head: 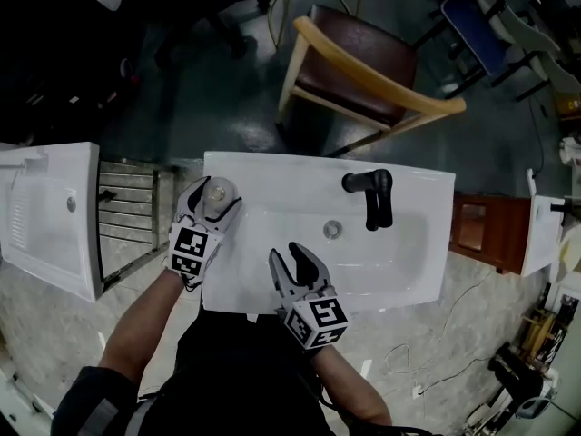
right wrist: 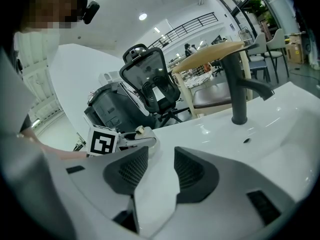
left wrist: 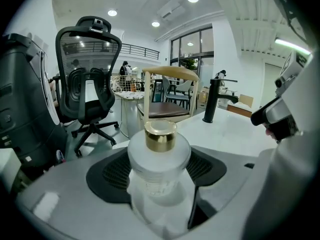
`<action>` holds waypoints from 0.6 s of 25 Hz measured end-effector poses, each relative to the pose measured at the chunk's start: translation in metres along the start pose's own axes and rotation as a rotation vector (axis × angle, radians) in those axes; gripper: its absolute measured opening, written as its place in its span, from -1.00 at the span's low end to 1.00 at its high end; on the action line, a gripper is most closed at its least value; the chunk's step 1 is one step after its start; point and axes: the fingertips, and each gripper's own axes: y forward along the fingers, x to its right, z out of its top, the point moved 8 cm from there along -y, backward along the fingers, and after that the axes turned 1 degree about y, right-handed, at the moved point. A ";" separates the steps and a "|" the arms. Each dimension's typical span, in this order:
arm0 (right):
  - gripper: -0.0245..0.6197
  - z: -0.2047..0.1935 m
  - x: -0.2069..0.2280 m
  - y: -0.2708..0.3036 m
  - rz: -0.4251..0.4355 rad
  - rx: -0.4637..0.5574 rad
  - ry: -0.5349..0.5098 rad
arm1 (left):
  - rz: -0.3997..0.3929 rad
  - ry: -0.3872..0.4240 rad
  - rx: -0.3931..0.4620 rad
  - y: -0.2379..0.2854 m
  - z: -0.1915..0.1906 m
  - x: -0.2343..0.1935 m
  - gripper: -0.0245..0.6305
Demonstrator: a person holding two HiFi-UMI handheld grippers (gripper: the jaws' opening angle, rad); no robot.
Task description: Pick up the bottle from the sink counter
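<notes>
A frosted bottle [head: 216, 190] with a gold cap stands at the back left corner of the white sink counter [head: 413, 275]. My left gripper [head: 219, 195] is shut on it, one finger on each side. In the left gripper view the bottle [left wrist: 160, 156] fills the gap between both black pads of the left gripper [left wrist: 158, 178]. My right gripper [head: 285, 253] hovers over the front of the basin, open, with nothing between its pads in the right gripper view [right wrist: 156, 170]. That view also catches the left gripper [right wrist: 122, 141] and the bottle's cap [right wrist: 140, 130].
A black faucet [head: 374, 194] stands at the back right of the basin, with the drain [head: 333, 229] just left of it. Behind the sink is a wooden chair [head: 363, 66]. Another white sink unit [head: 50, 216] lies to the left. A black office chair [left wrist: 87, 89] stands beyond the counter.
</notes>
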 end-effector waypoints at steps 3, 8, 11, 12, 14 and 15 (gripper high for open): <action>-0.48 -0.003 -0.002 -0.007 -0.004 0.007 -0.002 | -0.003 0.006 0.003 -0.008 -0.001 0.007 0.10; -0.48 -0.009 -0.007 -0.014 -0.002 0.008 -0.003 | -0.014 0.024 0.016 -0.021 0.003 0.017 0.10; -0.48 -0.011 -0.012 -0.020 -0.001 0.008 -0.013 | -0.017 0.026 0.030 -0.034 0.009 0.023 0.10; -0.48 -0.011 -0.014 -0.022 0.001 0.010 -0.017 | -0.018 0.025 0.035 -0.040 0.012 0.025 0.10; -0.48 -0.010 -0.016 -0.026 0.008 0.013 -0.025 | -0.020 0.018 0.041 -0.050 0.019 0.029 0.10; -0.48 -0.009 -0.018 -0.028 0.013 0.014 -0.028 | -0.022 0.011 0.042 -0.055 0.023 0.030 0.10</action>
